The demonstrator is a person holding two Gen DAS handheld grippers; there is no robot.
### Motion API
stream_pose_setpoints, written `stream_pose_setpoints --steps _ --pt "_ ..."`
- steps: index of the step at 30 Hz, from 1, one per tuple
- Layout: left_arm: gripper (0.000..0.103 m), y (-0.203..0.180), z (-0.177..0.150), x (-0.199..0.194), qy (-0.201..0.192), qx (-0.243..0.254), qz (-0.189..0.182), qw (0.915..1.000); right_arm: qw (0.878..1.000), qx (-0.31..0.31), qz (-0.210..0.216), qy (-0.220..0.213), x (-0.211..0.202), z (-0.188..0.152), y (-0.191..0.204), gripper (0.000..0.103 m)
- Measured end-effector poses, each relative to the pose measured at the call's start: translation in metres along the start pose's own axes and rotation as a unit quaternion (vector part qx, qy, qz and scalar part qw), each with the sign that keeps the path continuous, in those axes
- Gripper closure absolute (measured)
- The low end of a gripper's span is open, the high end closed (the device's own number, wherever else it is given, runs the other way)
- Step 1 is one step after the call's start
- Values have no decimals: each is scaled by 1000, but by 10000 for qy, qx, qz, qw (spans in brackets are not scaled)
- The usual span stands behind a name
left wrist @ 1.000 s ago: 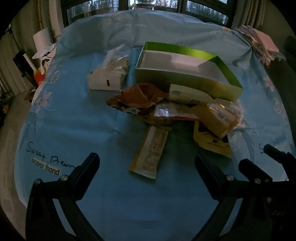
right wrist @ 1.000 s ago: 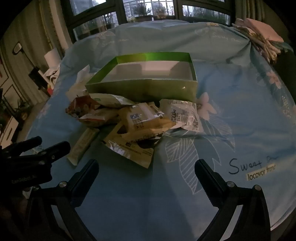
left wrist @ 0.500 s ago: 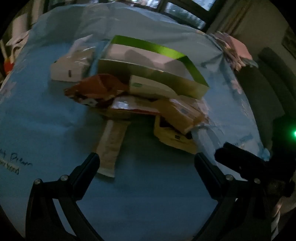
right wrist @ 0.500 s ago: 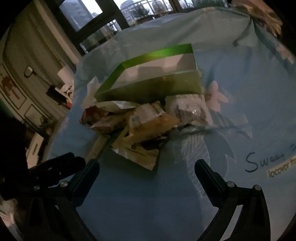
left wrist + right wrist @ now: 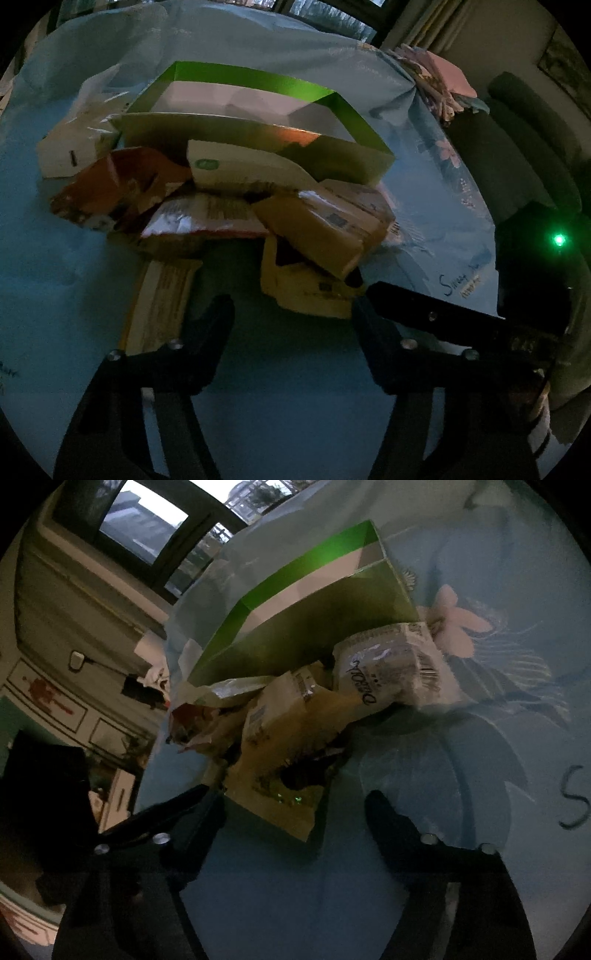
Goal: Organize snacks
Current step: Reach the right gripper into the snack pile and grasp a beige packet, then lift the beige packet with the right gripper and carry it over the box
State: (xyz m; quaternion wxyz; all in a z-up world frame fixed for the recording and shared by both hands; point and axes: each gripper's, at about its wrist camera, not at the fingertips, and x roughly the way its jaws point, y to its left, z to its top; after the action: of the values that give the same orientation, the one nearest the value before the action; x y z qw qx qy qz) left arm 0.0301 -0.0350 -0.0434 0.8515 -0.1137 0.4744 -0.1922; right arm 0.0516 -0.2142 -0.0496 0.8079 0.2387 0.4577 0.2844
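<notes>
A heap of snack packets lies in front of an open green box (image 5: 258, 79) (image 5: 295, 572) on the blue floral cloth. My left gripper (image 5: 291, 310) hovers low just before the heap, jaws closing, with only cloth between them. A flat yellow packet (image 5: 306, 291) lies just beyond its tips and a long pale bar packet (image 5: 159, 302) lies left of its left finger. My right gripper (image 5: 295, 801) is tilted, jaws closing, and the near corner of the yellow packet (image 5: 280, 801) lies between its fingers without visible pressure. Its finger (image 5: 424, 310) reaches in from the right.
A tissue box (image 5: 70, 147) stands left of the green box. An orange bag (image 5: 122, 184), a white-and-green packet (image 5: 240, 170) and a silvery wrapped snack (image 5: 388, 668) are in the heap. Folded cloths (image 5: 439, 85) sit at the table's far right, a dark chair beyond.
Both grippers have sunk and moved in toward the heap, pointing more steeply down. The left jaws have narrowed markedly. The right gripper has rolled, tilting its view, and come beside the left.
</notes>
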Motion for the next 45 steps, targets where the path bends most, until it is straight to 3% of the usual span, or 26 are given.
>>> stream_pose_setpoints --steps 3,7,9,10,14,23,29,38,45 --pt "58 2 7 9 115 15 -73 9999 9999 -91 2 84 10 4 3 37" --pt "71 5 10 13 105 -33 -182 9998 9997 -155 -33 204 21 9 7 57" --pt "94 10 9 11 64 -125 -305 9994 9994 -198 -153 227 23 9 5 74" --pt "96 12 9 12 73 -142 -286 9995 9991 -209 -257 256 25 9 4 82" --pt "97 9 4 11 101 29 -297 9995 9992 -202 -160 306 25 6 1 90" --pt "96 1 -20 -34 -38 269 -244 9993 9979 -164 282 557 6 -16 20 92" --pt "97 1 -29 -88 -463 281 -240 9982 9959 -591 544 422 -15 -22 60 92" --pt "95 -20 22 -117 -1055 463 -100 9933 9912 -1098 708 -235 -39 14 99 92" --pt "95 -26 81 -118 -1391 691 -94 9878 9845 -1430 634 -792 -50 69 113 92"
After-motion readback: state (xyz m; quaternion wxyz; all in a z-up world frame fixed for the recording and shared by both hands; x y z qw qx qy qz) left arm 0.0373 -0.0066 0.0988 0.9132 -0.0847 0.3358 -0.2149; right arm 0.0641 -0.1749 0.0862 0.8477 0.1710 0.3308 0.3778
